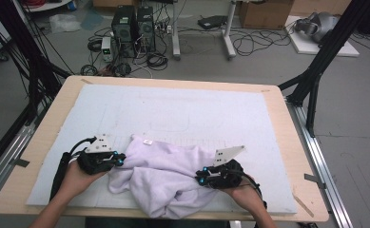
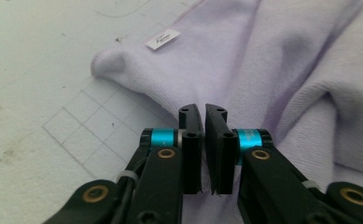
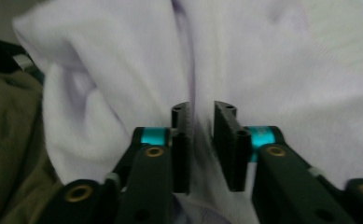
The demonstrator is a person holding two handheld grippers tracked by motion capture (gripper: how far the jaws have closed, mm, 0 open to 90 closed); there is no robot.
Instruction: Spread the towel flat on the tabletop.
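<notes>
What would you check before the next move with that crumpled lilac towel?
1. Left gripper pinching the crumpled lilac terry towel: cannot tell; jaws nearly shut at its edge.
2. Right gripper gripping cloth: not ok; a fold sits in a visible gap.
3. Towel flat: not ok, bunched.
4. Towel on the pale blue foam mat: ok.
5. White label visible: ok.

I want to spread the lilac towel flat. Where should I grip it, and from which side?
Probably grip the lilac towel at the corner beside its white label, coming from the far left. That corner lies flat and single on the mat, while the middle is bunched.
</notes>
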